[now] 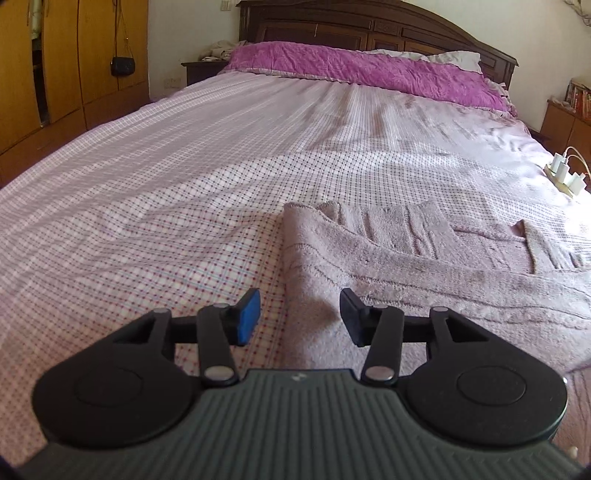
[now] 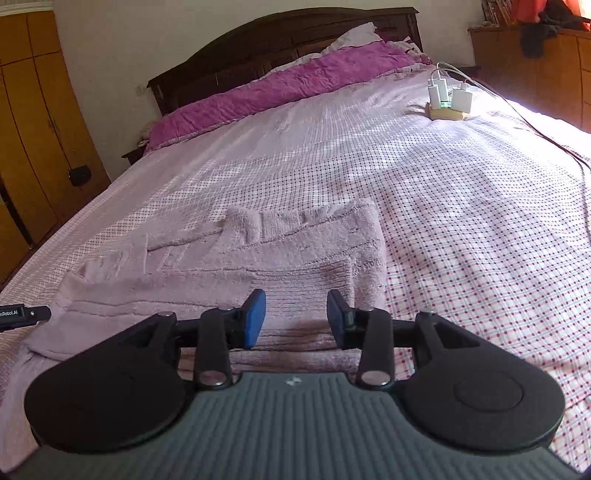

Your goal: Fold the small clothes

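left wrist: low, faces headboard (image 1: 369, 29) | right wrist: same | shared: bed (image 2: 461, 206)

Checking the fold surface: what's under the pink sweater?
The pink sweater lies flat on the checked bedsheet, which shows all around it. Whether anything sits beneath it is hidden by the fabric. Both tongs, left and right, are open above its near edge.

Bed (image 1: 184, 166), checked pink sheet. Purple quilt (image 1: 369, 70) far ahead, across the head end; white pillow (image 1: 454, 59) behind it; dark headboard (image 1: 369, 26). Power strip (image 2: 445, 110) with white chargers, ahead-right. Wardrobe (image 1: 55, 74) left; black bag (image 1: 123, 66) hanging on it.
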